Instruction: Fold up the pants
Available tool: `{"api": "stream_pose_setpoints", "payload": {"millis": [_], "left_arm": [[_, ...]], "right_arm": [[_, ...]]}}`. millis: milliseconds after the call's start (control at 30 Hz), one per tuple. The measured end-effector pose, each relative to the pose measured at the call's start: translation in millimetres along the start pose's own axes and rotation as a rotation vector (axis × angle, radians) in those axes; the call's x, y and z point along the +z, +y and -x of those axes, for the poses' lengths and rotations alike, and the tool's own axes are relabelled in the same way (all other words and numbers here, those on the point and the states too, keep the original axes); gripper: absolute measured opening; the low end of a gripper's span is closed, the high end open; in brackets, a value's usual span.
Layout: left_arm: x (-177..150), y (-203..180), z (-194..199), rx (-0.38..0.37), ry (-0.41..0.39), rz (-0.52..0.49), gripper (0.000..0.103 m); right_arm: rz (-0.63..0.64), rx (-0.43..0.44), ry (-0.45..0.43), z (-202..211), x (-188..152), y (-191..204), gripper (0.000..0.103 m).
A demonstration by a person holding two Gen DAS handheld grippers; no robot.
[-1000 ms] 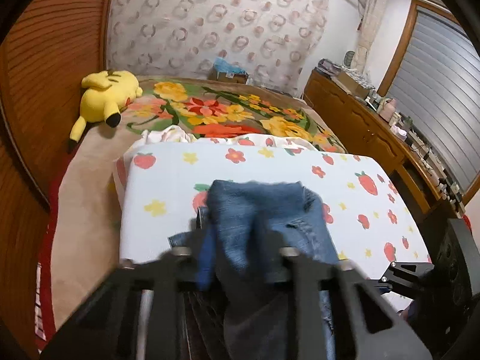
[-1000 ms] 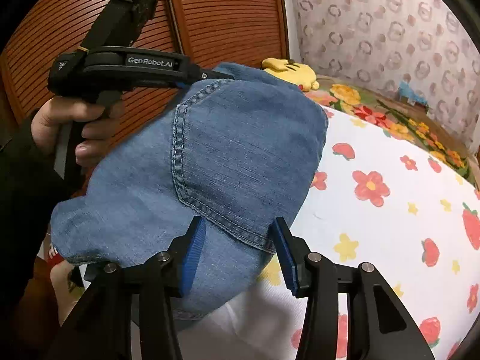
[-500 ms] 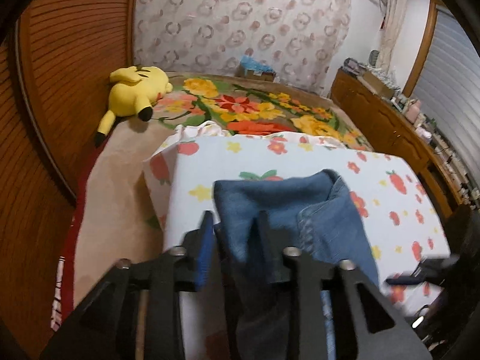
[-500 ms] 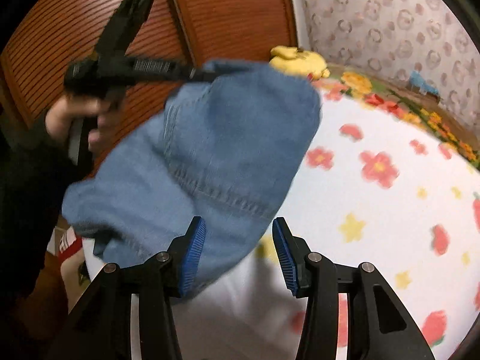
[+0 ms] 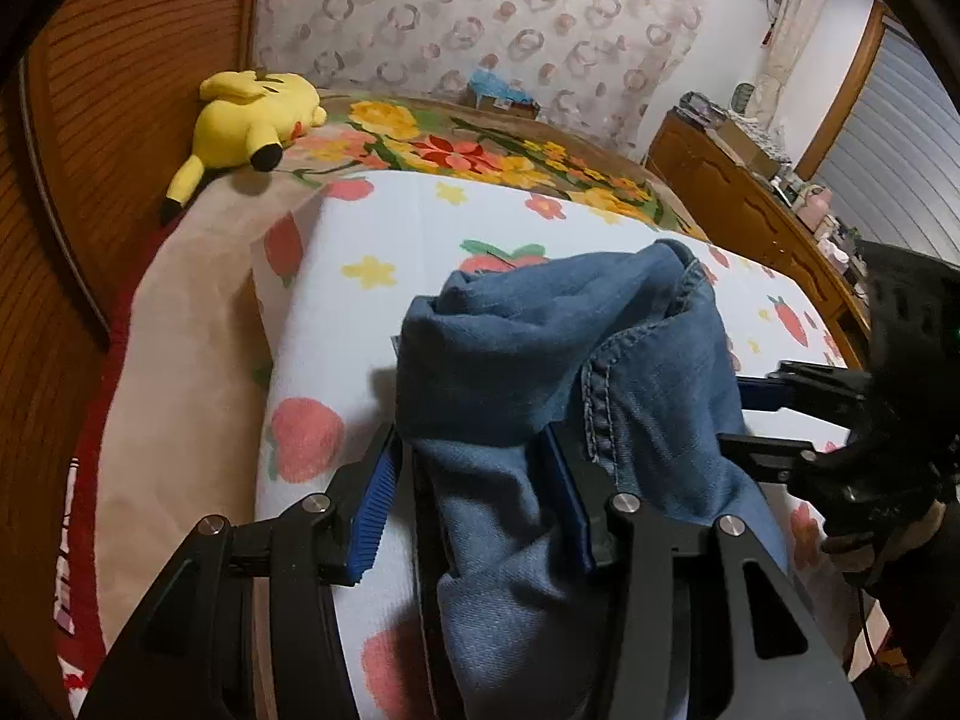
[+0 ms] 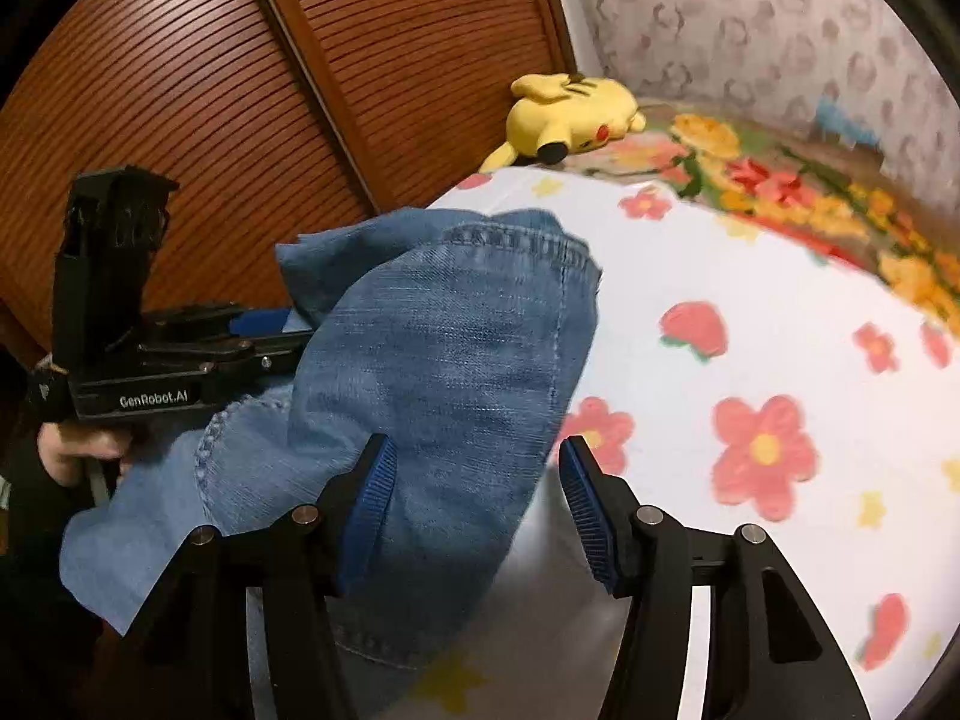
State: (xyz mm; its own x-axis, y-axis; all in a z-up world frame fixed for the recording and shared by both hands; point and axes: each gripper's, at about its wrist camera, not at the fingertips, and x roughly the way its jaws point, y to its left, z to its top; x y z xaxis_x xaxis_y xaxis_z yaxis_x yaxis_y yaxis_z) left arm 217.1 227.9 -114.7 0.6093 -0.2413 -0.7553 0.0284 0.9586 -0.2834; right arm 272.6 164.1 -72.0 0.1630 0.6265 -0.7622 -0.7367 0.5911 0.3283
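My left gripper point(image 5: 474, 504) has its jaws spread, denim pants point(image 5: 576, 372) bunched between them over the strawberry-print sheet point(image 5: 372, 240). My right gripper point(image 6: 474, 510) is spread too, pants hanging at 10 o'clock.

The jeans point(image 5: 540, 372) run off the left wrist picture's edge at 6 o'clock and drape over the left gripper point(image 5: 474, 501), hiding its right blue pad. At 3 o'clock, small items on the dresser point(image 5: 750, 204) stay too tiny to identify.
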Motion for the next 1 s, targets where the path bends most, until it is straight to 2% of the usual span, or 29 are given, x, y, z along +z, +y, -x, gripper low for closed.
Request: {"api": "stream_pose_setpoints", "payload": {"millis": [100, 167, 233, 267, 333, 567, 833, 1000], "left_arm": [[0, 0, -2, -0.043, 0.011, 0.006, 0.043], [-1, 0, -2, -0.041, 0.008, -0.002, 0.040], [-2, -1, 1, -0.049, 0.007, -0.005, 0.032], [-3, -2, 3, -0.057, 0.007, -0.006, 0.026], [-5, -6, 12, -0.063, -0.007, -0.012, 0.023], [6, -15, 71, -0.096, -0.135, -0.018, 0.022], [57, 3, 127, -0.050, -0.289, -0.012, 0.022], [104, 9, 111, 0.012, -0.287, -0.046, 0.022]], "right_arm": [[-0.023, 0.059, 0.008, -9, 4, -8, 0.058], [-0.047, 0.108, 0.026, -20, 11, -24, 0.048], [-0.030, 0.150, 0.017, -25, 17, -28, 0.027], [-0.017, 0.154, 0.015, -26, 17, -27, 0.023], [-0.001, 0.167, -0.004, -20, 20, -26, 0.017], [0.129, 0.223, -0.099, 5, 50, -7, 0.016], [0.261, 0.255, -0.177, 23, 99, 9, 0.015], [0.231, 0.221, -0.203, 11, 121, -11, 0.015]]}}
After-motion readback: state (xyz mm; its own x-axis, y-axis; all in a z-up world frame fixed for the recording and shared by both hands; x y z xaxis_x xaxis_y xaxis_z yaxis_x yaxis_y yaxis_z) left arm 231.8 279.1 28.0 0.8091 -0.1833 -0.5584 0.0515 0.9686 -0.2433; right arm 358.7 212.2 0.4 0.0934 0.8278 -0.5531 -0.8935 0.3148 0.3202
